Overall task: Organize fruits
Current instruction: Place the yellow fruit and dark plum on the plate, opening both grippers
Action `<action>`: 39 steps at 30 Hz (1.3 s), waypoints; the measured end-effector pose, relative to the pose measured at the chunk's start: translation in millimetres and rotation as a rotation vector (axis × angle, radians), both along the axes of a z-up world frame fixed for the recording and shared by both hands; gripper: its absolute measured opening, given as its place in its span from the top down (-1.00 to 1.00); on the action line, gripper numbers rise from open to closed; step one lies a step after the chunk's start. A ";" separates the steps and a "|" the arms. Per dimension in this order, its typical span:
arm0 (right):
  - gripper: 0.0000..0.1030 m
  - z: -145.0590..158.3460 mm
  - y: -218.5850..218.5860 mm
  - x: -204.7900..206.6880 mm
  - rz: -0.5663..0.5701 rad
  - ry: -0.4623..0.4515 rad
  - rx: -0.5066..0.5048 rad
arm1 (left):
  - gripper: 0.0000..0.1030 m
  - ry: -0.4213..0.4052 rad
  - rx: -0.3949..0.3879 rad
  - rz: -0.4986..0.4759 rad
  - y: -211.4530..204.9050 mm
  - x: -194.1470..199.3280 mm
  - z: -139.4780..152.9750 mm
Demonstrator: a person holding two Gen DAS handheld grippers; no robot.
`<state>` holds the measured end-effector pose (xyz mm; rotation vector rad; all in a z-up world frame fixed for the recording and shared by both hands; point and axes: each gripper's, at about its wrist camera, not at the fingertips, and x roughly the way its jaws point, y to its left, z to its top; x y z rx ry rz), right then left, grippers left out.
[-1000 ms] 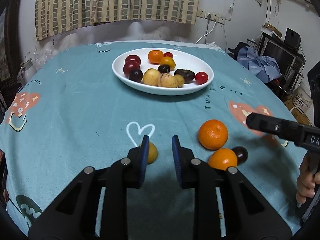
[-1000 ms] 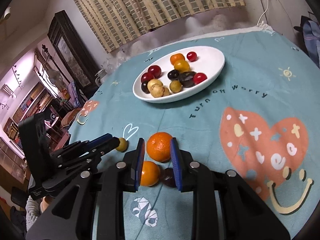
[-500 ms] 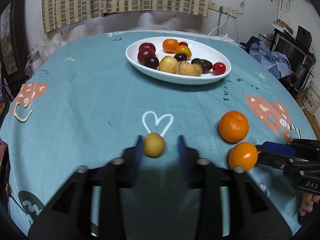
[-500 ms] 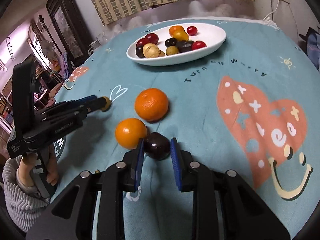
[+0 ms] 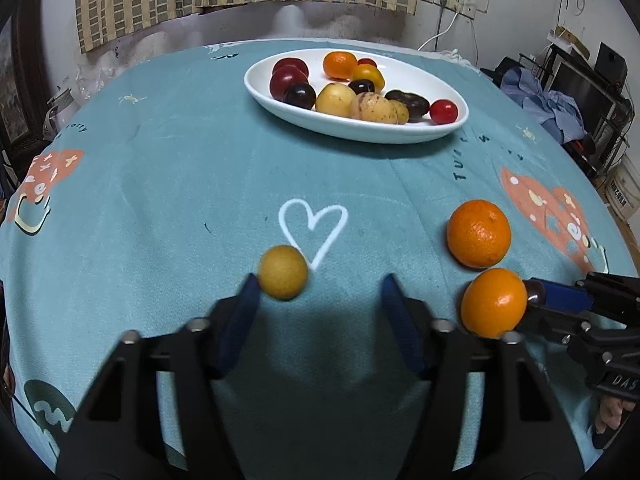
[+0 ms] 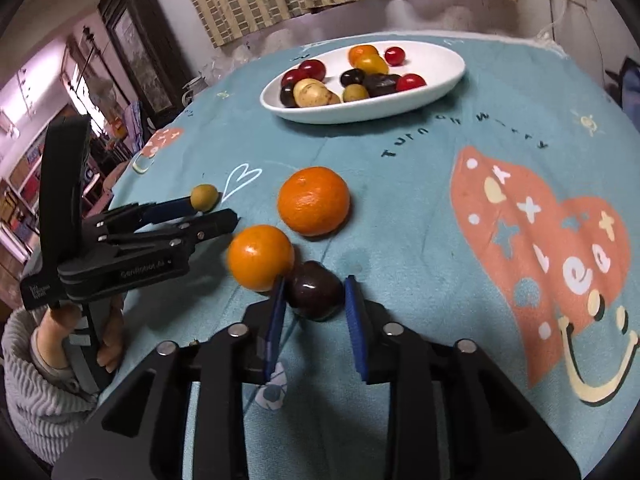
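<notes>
Partly done, by the look of it — four fruits left loose on the surface (image 5: 168, 184), about a dozen already gathered in the dish.

Nearest, in the right wrist view: right tool (image 6: 315, 307) spread around the dark plum (image 6: 316, 295), blue pads flanking it on both sides with slim gaps showing, so not clenched yet. Plum roughly round, no real long axis; glossy highlight facing up; stem end not readable. Touching or nearly touching its left side, the small orange (image 6: 261, 257).

In the left wrist view: left tool (image 5: 320, 300) released wide, the small yellow fruit (image 5: 283, 272) sitting at the tip of the left pad rather than centred between the two — contact or a hair apart, hard to tell. Also near-spherical, no direction to speak of.

A little farther, the large orange (image 5: 479, 234) just beyond the small one, slightly flattened, its dimpled end facing up and toward the right wrist camera.

Farthest, well apart from the loose fruit, the white oval dish (image 5: 452, 128), long axis running left to right, holding red, dark, yellow and orange fruit.

Left to do, judging from this: grip plum and yellow fruit, carry to the dish, then both oranges.
</notes>
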<state>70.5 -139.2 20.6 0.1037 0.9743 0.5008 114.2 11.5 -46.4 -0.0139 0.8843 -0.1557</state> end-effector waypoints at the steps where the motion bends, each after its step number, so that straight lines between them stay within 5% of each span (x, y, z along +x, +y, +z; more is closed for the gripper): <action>1: 0.47 1.1 -0.2 -1.1 -0.004 -0.001 0.002 | 0.52 -0.002 -0.020 -0.003 2.6 0.2 0.9; 4: 0.47 11.0 -12.1 -0.6 -0.048 -0.029 0.032 | 0.53 -0.007 -0.078 0.000 9.7 0.0 3.5; 15: 0.47 36.2 -37.0 12.1 -0.128 -0.067 0.143 | 0.53 -0.108 -0.093 -0.017 3.5 -3.2 36.2; 22: 0.47 74.5 -23.4 84.6 -0.146 -0.098 0.127 | 0.52 -0.151 -0.106 -0.009 -5.2 61.7 80.5; 29: 0.46 53.6 -13.9 180.6 -0.202 -0.070 0.081 | 0.51 -0.112 -0.067 -0.021 -27.1 147.2 71.8; 30: 0.44 46.4 -15.7 196.5 -0.219 -0.053 0.088 | 0.45 -0.104 -0.057 -0.022 -30.7 157.4 67.8; 32: 0.40 34.6 -18.2 212.5 -0.242 -0.020 0.086 | -0.41 -0.099 -0.034 -0.013 -33.9 167.9 61.4; 36: 0.38 27.8 -16.6 220.0 -0.252 -0.013 0.009 | -0.52 -0.134 -0.006 -0.008 -35.9 164.5 59.1; 39: 0.38 36.6 -31.3 203.3 -0.277 -0.011 0.099 | -0.63 -0.130 -0.007 0.014 -28.2 148.7 62.1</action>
